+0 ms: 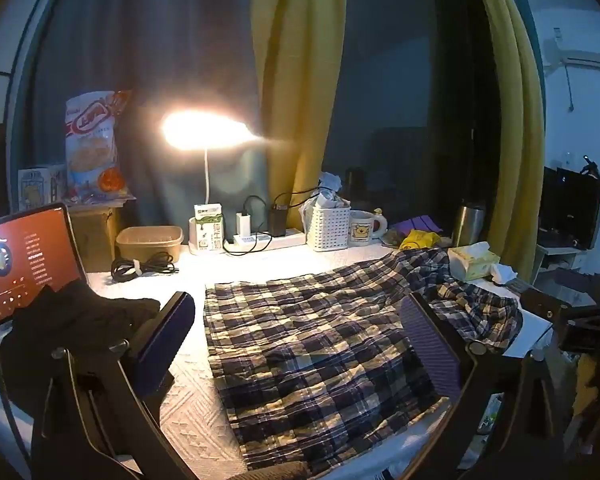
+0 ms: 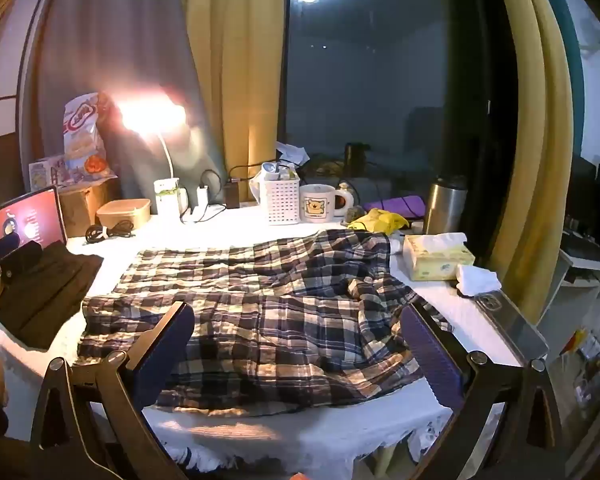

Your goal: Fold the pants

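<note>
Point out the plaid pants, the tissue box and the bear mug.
plaid pants [image 2: 260, 312]: right wrist view, middle of the spread fabric.
tissue box [image 2: 436, 260]: right wrist view, its front side.
bear mug [image 2: 318, 208]: right wrist view, the printed front.

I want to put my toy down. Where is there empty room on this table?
Bare cloth lies between the black garment and plaid pants, and between the pants and the power strip. The back row, from white basket to tissue box, is crowded.

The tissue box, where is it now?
The tissue box sits at the table's right side in the right wrist view, between the plaid pants and a smartphone.
</note>
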`<state>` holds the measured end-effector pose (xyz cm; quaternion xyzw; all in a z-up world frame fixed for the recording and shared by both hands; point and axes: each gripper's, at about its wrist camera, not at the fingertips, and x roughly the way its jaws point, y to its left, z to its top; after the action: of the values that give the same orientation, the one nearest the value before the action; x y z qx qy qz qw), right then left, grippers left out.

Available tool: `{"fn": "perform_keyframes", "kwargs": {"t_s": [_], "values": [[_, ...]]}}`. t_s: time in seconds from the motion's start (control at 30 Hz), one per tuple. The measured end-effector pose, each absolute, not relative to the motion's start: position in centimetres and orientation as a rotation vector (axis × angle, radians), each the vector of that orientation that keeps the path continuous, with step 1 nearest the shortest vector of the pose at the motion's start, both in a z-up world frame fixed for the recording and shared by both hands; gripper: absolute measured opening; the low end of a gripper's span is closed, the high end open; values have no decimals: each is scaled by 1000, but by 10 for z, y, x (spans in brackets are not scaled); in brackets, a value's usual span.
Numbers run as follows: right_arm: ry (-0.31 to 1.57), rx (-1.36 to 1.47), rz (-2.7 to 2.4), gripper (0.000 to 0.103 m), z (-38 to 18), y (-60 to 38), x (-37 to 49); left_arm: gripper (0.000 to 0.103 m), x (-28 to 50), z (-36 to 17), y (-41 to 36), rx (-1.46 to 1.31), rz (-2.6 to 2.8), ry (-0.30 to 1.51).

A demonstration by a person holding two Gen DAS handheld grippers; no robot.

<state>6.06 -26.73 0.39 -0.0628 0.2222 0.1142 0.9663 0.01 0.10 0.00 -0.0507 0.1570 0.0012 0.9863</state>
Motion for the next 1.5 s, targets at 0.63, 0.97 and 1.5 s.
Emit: {"fn": "perform_keyframes", "kwargs": {"t_s": [0.63,0.97,1.5], "values": [[448,-126,235,103,4,-264,61,101,-5,0,-2,-56,16,313],[450,-124,236,103,5,-264,60,101,-7,1,-2,-53,11,313],[451,-122,237,103,6,-264,60,101,-7,3,-4,-40,8,311]]}}
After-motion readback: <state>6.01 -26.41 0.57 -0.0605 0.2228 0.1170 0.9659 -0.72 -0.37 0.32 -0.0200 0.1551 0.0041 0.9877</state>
